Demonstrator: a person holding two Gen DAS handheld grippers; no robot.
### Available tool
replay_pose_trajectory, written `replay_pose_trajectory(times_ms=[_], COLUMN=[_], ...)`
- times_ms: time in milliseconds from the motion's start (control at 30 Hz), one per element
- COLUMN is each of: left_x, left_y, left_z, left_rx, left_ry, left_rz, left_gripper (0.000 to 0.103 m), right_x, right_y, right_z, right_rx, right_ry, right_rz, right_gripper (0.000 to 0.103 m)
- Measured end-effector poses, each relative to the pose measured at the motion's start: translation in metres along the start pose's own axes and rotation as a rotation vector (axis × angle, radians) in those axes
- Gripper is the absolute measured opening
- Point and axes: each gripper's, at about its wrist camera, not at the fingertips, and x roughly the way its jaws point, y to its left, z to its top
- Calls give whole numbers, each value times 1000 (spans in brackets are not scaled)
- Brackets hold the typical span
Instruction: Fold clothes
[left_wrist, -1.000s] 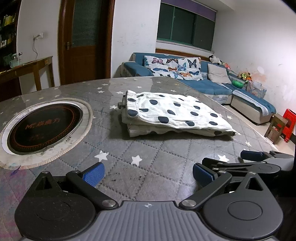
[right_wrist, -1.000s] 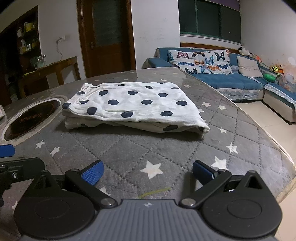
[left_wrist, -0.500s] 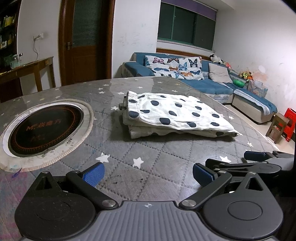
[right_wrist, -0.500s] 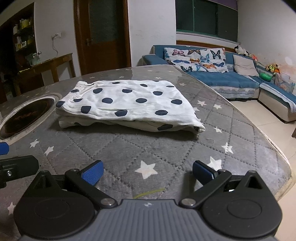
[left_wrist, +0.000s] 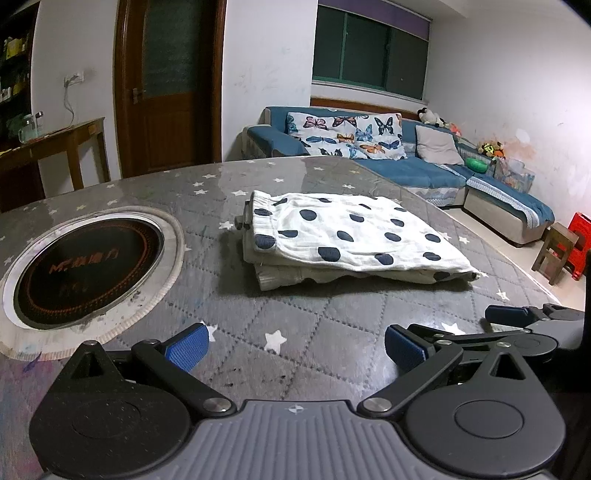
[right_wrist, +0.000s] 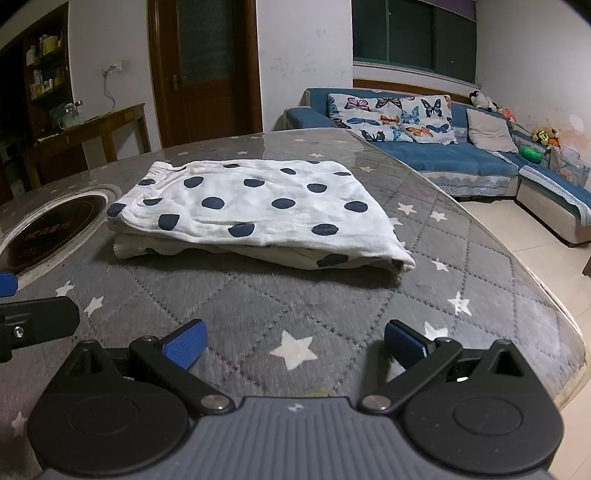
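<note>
Both your grippers, left and right, spread and empty, have backed off slightly; polka-dot garment lies folded on table.

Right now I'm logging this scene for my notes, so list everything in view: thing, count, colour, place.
folded garment: one, white with dark blue dots, on the table, touched by neither tool
table: one, grey quilted cover with white stars
induction cooktop: one, black, set into the table left of the garment
sofa: one, blue, against the far wall
butterfly cushions: white, multicoloured, on the sofa
door: one, brown, far wall
side table: one, brown, far left
left tool: open, empty, blue pads
right tool: open, empty, blue pads
</note>
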Motion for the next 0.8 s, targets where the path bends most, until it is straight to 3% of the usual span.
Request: replay_pose_trajectory(times_ms=[800], left_x=[19], left_y=[2], left_z=[5], left_rx=[6], left_ry=[30], left_rz=[5], left_gripper=[103], right_x=[13], right_y=[1], right_z=[9], right_rx=[2], right_ry=[5], right_rz=[5], right_gripper=[103])
